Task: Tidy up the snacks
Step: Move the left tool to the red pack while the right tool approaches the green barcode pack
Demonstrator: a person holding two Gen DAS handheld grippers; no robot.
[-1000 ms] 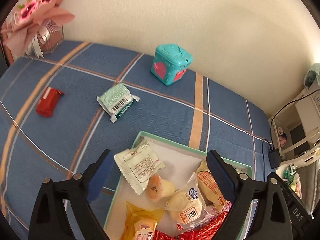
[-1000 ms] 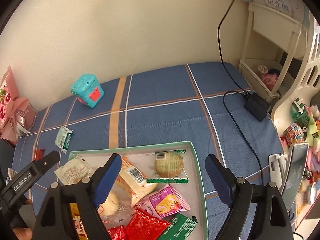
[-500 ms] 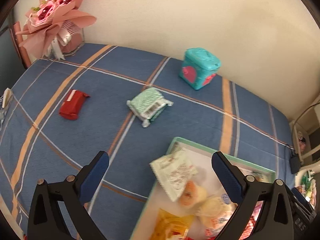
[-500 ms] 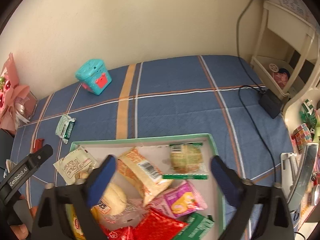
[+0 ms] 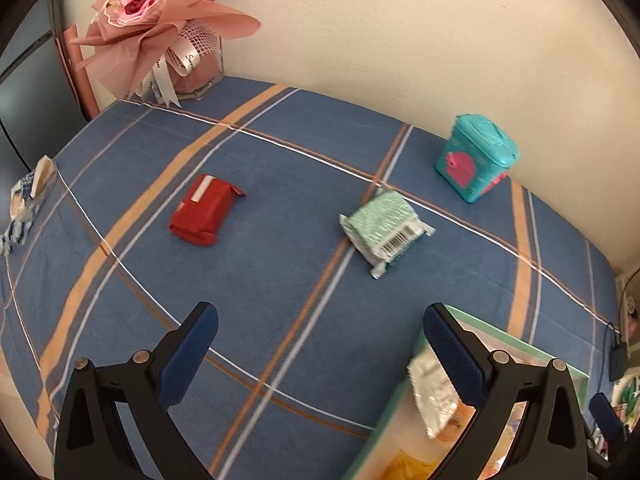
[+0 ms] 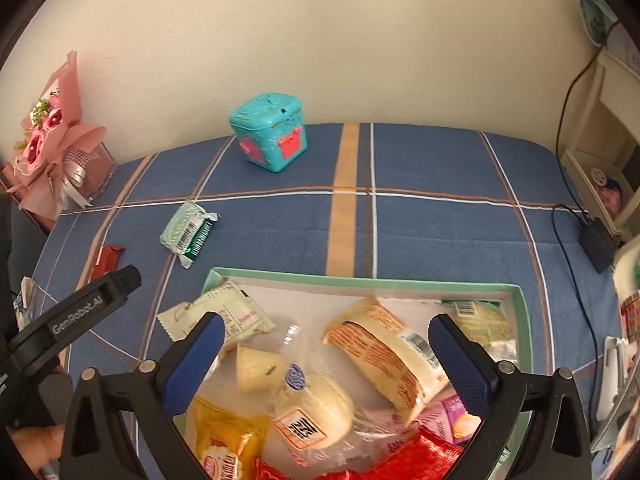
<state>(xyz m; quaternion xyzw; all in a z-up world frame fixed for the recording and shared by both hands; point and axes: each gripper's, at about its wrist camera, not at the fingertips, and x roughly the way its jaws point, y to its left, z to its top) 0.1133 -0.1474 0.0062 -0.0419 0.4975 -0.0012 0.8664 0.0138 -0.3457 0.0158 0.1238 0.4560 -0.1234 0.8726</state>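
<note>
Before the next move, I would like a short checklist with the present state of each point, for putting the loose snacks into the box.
1. Left gripper open, nothing between its fingers: ok.
2. Right gripper open and empty: ok.
3. Red packet lies free on the cloth: ok.
4. Green packet lies free, apart from the teal box: ok.
5. Tray has bare floor left for more snacks: ok.
6. All snacks in the tray: not ok.

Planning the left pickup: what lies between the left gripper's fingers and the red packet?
Only bare blue plaid cloth between left gripper and red packet, per left wrist view.
</note>
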